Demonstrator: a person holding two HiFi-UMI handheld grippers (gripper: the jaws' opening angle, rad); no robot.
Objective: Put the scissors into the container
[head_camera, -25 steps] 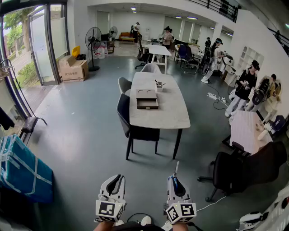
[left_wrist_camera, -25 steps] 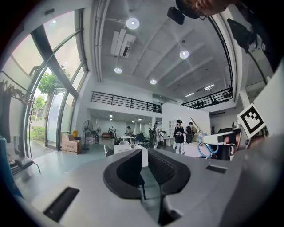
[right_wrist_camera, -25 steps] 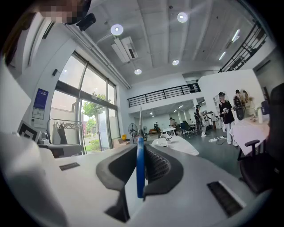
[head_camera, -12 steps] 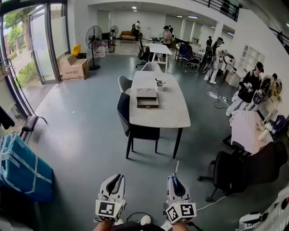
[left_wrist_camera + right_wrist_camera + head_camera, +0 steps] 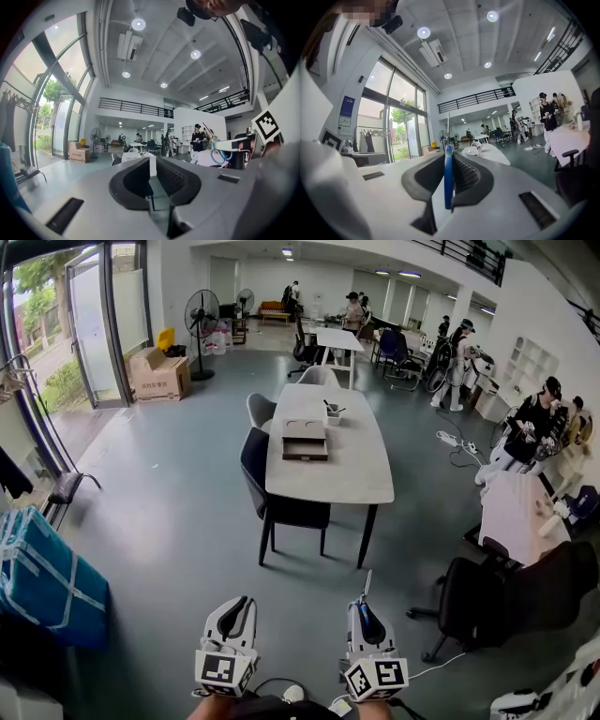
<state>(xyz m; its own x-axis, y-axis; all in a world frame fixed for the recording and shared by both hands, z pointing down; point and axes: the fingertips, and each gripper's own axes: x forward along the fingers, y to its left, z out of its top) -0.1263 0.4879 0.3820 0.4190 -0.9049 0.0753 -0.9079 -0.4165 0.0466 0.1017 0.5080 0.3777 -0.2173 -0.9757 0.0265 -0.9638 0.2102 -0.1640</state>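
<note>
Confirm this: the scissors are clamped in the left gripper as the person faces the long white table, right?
No. The scissors are clamped in the right gripper; the right gripper view shows their blue handle between its jaws. The left gripper is empty. The person does face the long white table.

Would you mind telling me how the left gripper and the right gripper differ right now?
The left gripper is open and empty; the right gripper is shut on the blue-handled scissors. A thin blade sticks out past the right gripper, nothing past the left gripper. Both point toward the white table ahead.
</note>
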